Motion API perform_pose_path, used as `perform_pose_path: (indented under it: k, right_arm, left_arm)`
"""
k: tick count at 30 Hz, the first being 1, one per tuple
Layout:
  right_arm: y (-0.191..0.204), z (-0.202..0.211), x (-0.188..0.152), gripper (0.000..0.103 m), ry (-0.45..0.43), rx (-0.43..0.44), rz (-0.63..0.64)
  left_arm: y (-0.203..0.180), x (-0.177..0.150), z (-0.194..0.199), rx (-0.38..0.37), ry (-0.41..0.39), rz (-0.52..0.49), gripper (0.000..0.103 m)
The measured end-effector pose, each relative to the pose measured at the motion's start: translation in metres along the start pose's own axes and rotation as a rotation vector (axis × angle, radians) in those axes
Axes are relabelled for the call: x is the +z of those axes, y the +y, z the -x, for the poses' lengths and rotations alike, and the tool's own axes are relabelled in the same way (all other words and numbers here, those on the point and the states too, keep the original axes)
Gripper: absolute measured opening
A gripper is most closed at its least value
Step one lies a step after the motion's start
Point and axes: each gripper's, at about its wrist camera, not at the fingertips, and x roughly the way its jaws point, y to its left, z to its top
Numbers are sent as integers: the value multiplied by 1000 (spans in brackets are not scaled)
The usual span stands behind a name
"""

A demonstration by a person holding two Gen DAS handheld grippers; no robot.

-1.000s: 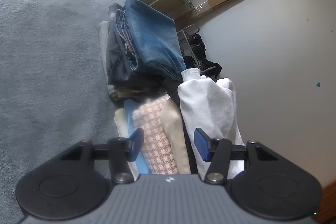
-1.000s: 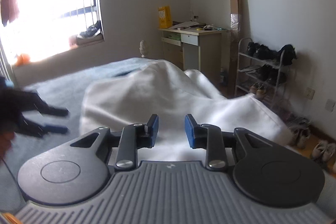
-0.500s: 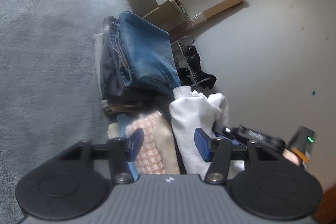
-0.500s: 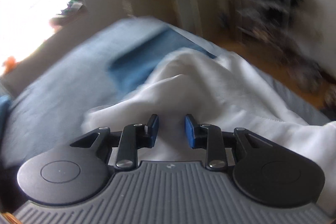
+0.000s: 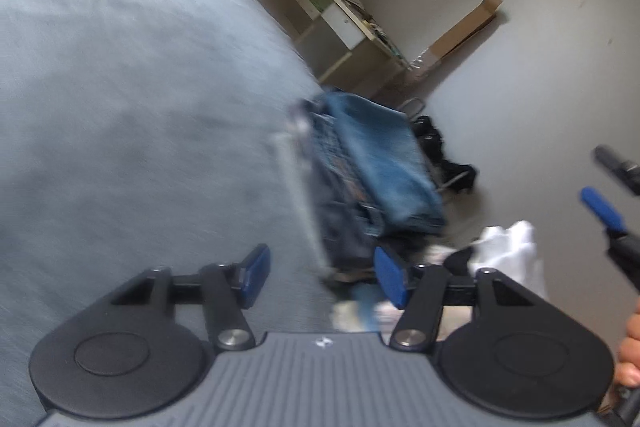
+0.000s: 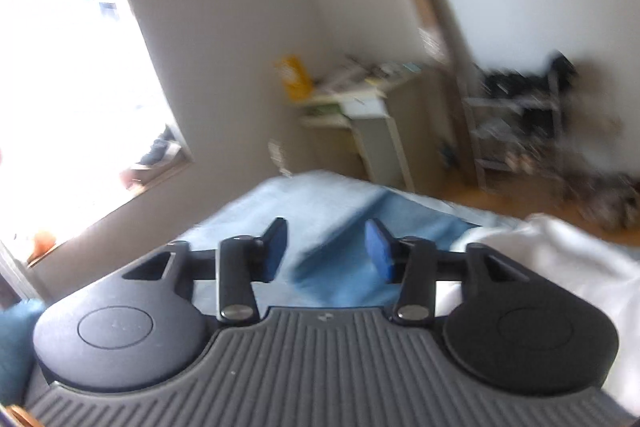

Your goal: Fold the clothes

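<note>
In the left wrist view my left gripper [image 5: 322, 277] hovers over the grey-blue bed cover [image 5: 120, 107], its jaws opening with nothing between them. Just right of it lies the pile of folded clothes, blue jeans [image 5: 384, 163] on top. A white garment [image 5: 508, 247] lies crumpled beyond the pile. At the right edge show my right gripper's fingers [image 5: 602, 209]. In the right wrist view my right gripper [image 6: 326, 251] is raised above the bed, jaws opening and empty. The white garment [image 6: 560, 259] lies to its lower right, clear of the pads.
A desk [image 6: 360, 115] with a yellow box stands against the far wall, a shoe rack [image 6: 516, 115] and a tall cardboard strip [image 6: 428, 7] to its right. A bright window [image 6: 72, 87] is at the left. A hand [image 5: 630, 343] shows at the left view's right edge.
My right gripper let go of the white garment, rose and widened its jaws. My left gripper swung left off the pile toward the open bed cover and also widened.
</note>
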Motion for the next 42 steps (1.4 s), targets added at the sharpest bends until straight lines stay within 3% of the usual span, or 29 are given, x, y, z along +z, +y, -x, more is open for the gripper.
perform_pose_path:
  k: [2, 4, 8, 13, 18, 24, 29, 34, 42]
  right_arm:
    - [16, 6, -24, 57, -30, 52, 28]
    - [29, 9, -51, 63, -45, 92, 51]
    - [45, -1, -105, 71, -26, 77, 78]
    - [63, -34, -142, 72, 103, 49, 61]
    - [90, -41, -150, 81, 120, -33, 137]
    - [114, -26, -156, 88, 97, -100, 241]
    - [116, -5, -158, 98, 107, -187, 251]
    - [107, 18, -158, 102, 114, -322, 252]
    - [94, 47, -169, 102, 110, -495, 61]
  left_arm:
    - [15, 4, 14, 45, 1, -48, 80]
    - [28, 6, 30, 122, 2, -110, 84]
    - [47, 7, 65, 248, -5, -245, 92]
    - [70, 2, 103, 303, -27, -280, 98]
    - [86, 5, 127, 323, -49, -309, 100]
    - [82, 20, 145, 302, -70, -437, 103]
    - [58, 41, 136, 233, -30, -516, 103]
    - [43, 39, 125, 138, -5, -469, 103]
    - [83, 14, 133, 70, 21, -354, 103]
